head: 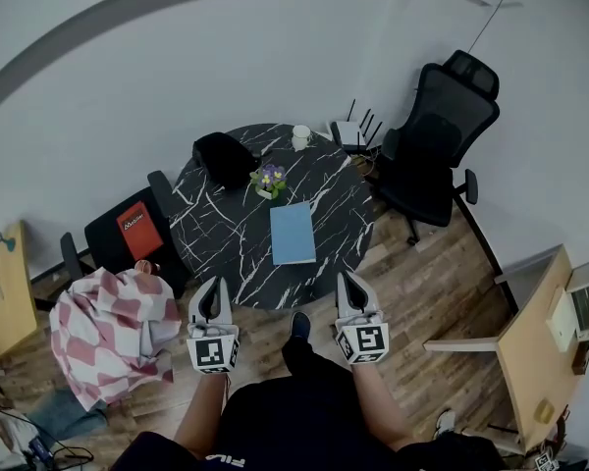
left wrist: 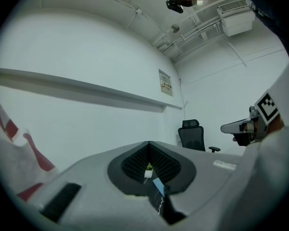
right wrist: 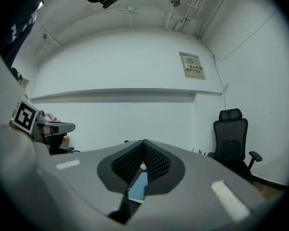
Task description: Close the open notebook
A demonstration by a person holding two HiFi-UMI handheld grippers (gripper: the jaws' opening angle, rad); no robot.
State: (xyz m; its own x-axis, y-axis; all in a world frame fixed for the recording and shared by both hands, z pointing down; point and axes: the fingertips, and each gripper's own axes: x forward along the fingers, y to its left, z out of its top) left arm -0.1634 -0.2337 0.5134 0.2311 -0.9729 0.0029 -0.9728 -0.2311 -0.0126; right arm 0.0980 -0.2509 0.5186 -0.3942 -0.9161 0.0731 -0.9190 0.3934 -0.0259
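Blue notebook [head: 293,232] lying flat with its cover down on the round black marble table [head: 216,234], close to the near edge and a little right of the middle. Beyond it a small flowerpot [head: 268,180] stands near the centre, a black bag [head: 224,157] sits toward the far left edge, and a white cup [head: 301,136] is at the far edge. I hold both tools level just off the near edge, clear of the notebook. The left gripper [head: 211,287] has its jaws pressed together with nothing between them, and the right gripper [head: 351,283] is likewise closed and empty. A black office chair [head: 437,140] stands past the right edge, and a pink checked cloth [head: 108,332] lies off the left.
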